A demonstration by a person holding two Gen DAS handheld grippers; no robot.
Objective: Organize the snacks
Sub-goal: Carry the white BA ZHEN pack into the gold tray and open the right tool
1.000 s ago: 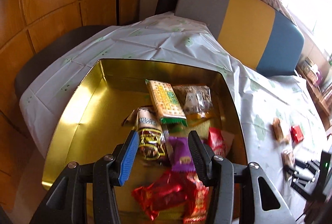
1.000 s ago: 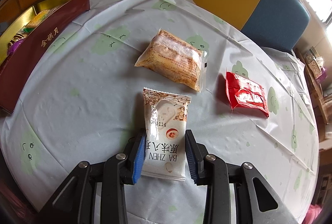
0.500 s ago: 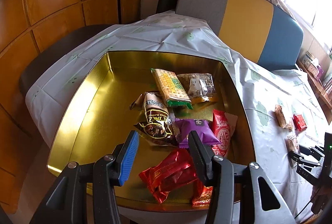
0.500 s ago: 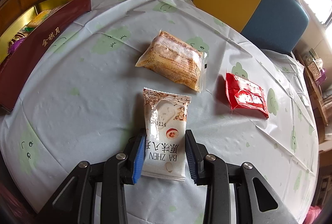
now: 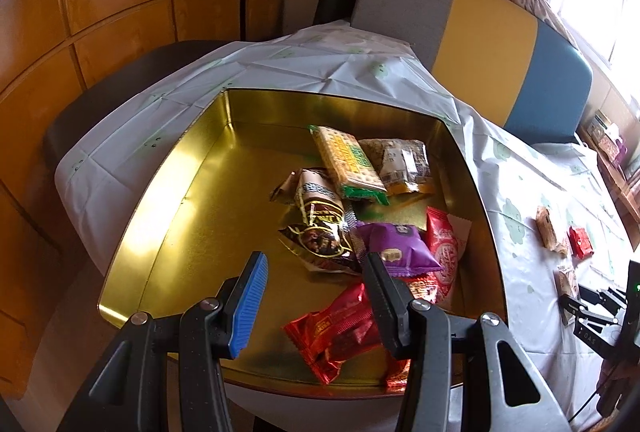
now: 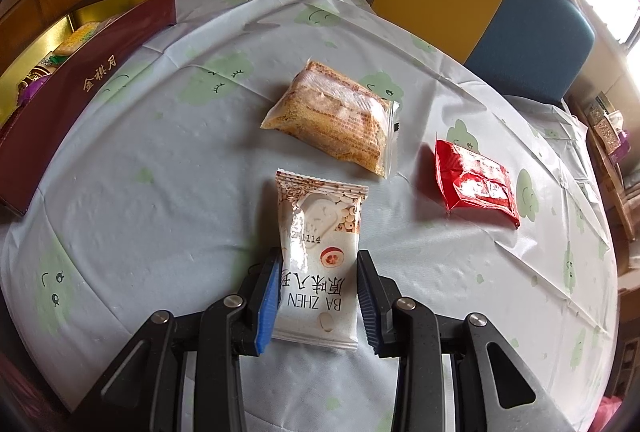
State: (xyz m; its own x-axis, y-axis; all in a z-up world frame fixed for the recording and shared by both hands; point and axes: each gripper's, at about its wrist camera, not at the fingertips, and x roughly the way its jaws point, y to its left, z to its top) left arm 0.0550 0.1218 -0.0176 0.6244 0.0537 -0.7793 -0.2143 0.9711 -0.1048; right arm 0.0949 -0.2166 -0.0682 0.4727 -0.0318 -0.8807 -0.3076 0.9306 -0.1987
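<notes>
Below, right hand-held gripper [image 6: 318, 288] clamped on glossy white packet [image 6: 320, 252], left hand-held gripper [image 5: 316, 296] apart, empty

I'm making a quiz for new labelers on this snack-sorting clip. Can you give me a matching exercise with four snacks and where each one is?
Things:
1. white BA ZHEN packet
2. purple packet
3. red packet
4. clear-wrapped wafer pack

Places:
A. in the gold tin
B. on the tablecloth, right of the white packet
C. between the right hand-held gripper's fingers
D. on the tablecloth, just beyond the white packet

Pairs: 1-C, 2-A, 3-B, 4-D
</notes>
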